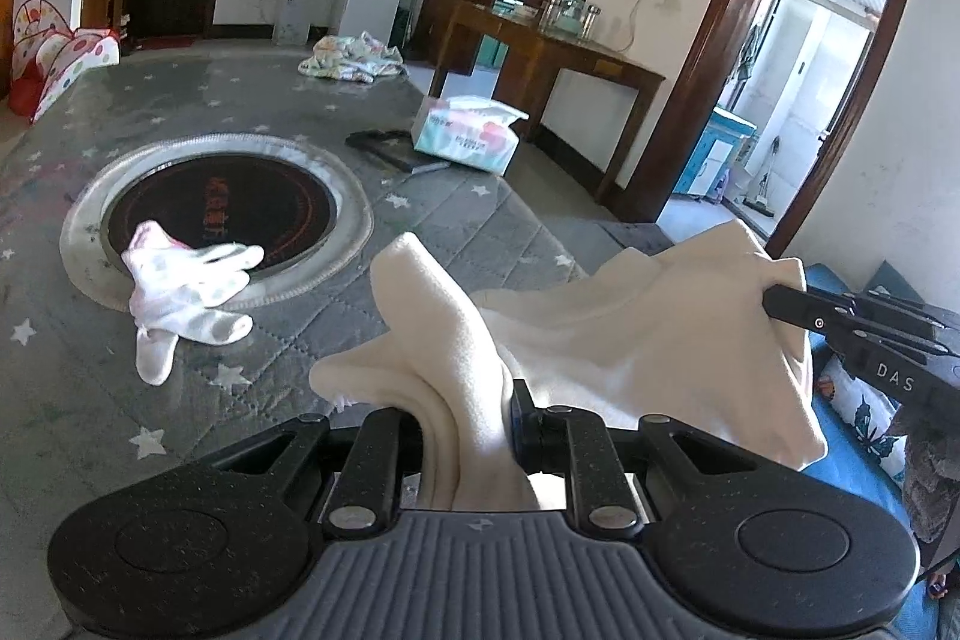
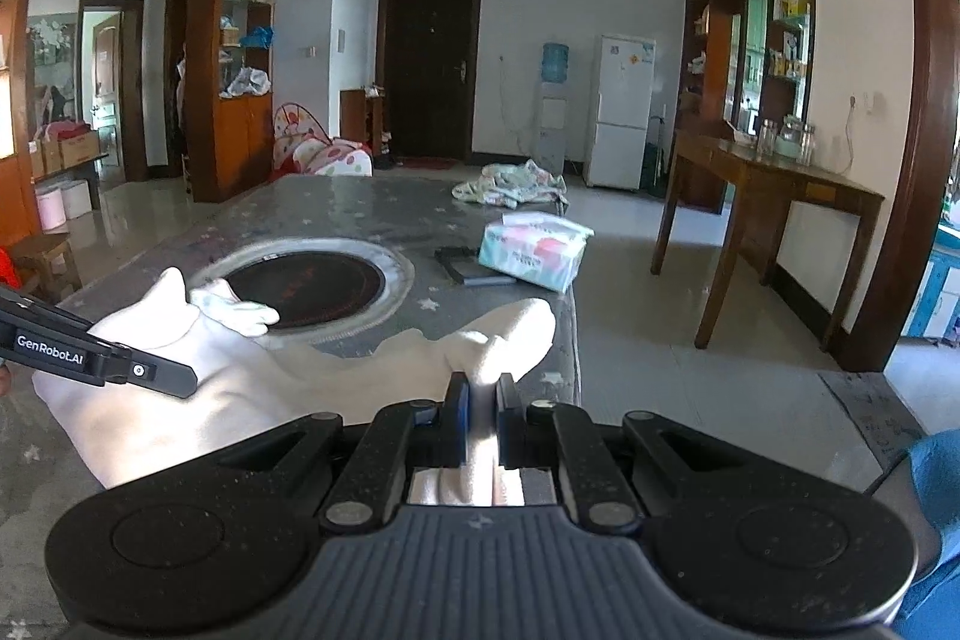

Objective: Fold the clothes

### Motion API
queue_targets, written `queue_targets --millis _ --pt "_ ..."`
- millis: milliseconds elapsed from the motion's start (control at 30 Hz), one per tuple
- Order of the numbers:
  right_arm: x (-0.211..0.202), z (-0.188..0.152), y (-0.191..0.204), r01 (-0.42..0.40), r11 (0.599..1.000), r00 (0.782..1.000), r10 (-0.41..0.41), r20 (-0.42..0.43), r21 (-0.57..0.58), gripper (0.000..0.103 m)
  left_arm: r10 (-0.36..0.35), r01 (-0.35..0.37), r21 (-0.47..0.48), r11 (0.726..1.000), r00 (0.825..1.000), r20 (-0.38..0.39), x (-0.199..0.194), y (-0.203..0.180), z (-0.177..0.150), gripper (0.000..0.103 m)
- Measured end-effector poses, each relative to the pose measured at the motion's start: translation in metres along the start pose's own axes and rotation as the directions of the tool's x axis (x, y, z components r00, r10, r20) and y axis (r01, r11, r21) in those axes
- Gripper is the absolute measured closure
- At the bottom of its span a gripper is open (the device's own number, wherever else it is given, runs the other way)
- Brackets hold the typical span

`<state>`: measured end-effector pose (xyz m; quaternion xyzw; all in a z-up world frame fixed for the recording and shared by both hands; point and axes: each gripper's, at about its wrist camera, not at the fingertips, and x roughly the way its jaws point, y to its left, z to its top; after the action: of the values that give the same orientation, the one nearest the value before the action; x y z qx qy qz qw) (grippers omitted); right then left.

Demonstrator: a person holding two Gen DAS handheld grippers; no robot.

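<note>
A cream garment (image 1: 630,340) hangs stretched between my two grippers above the grey star-patterned table (image 1: 336,244). My left gripper (image 1: 468,418) is shut on one edge of it. My right gripper (image 2: 480,394) is shut on another edge of the cream garment (image 2: 252,388). The right gripper also shows in the left wrist view (image 1: 774,304), and the left one in the right wrist view (image 2: 186,379). A small white dotted garment (image 1: 180,298) lies crumpled by the table's round inset hob (image 1: 222,208).
A tissue pack (image 1: 468,133) and a dark flat item (image 1: 390,148) lie on the table's right side. A patterned cloth heap (image 1: 354,58) sits at the far end. A wooden side table (image 2: 774,202) stands right of the table, with a fridge (image 2: 621,118) behind.
</note>
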<state>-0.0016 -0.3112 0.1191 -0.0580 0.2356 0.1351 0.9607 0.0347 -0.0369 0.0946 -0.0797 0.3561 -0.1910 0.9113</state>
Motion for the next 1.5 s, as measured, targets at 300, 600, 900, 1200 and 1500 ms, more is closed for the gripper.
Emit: queue_targets --millis 300,600,900,1200,1500 --pt "0.045 -0.035 -0.007 0.028 0.999 0.991 -0.024 -0.133 0.03 0.095 0.056 -0.061 -0.034 0.998 0.99 -0.133 0.04 0.027 -0.029 0.066" --pt "0.053 -0.041 -0.007 0.013 0.999 0.989 -0.008 -0.145 0.034 0.092 0.162 -0.164 -0.021 0.986 0.985 -0.062 0.019 0.041 -0.026 0.052" --pt "0.079 -0.042 0.019 -0.088 0.996 0.982 0.093 -0.167 0.032 0.088 0.187 -0.187 0.001 0.982 0.982 -0.021 0.033 0.035 -0.017 0.054" --pt "0.109 -0.052 0.025 -0.091 0.993 0.973 0.104 -0.204 0.073 0.084 0.191 -0.194 -0.024 0.981 0.978 -0.079 0.055 0.053 -0.026 0.052" --pt "0.064 -0.052 0.036 -0.146 0.989 0.971 0.147 -0.191 0.019 0.068 0.188 -0.186 0.046 0.981 0.981 -0.043 0.029 0.029 -0.029 0.051"
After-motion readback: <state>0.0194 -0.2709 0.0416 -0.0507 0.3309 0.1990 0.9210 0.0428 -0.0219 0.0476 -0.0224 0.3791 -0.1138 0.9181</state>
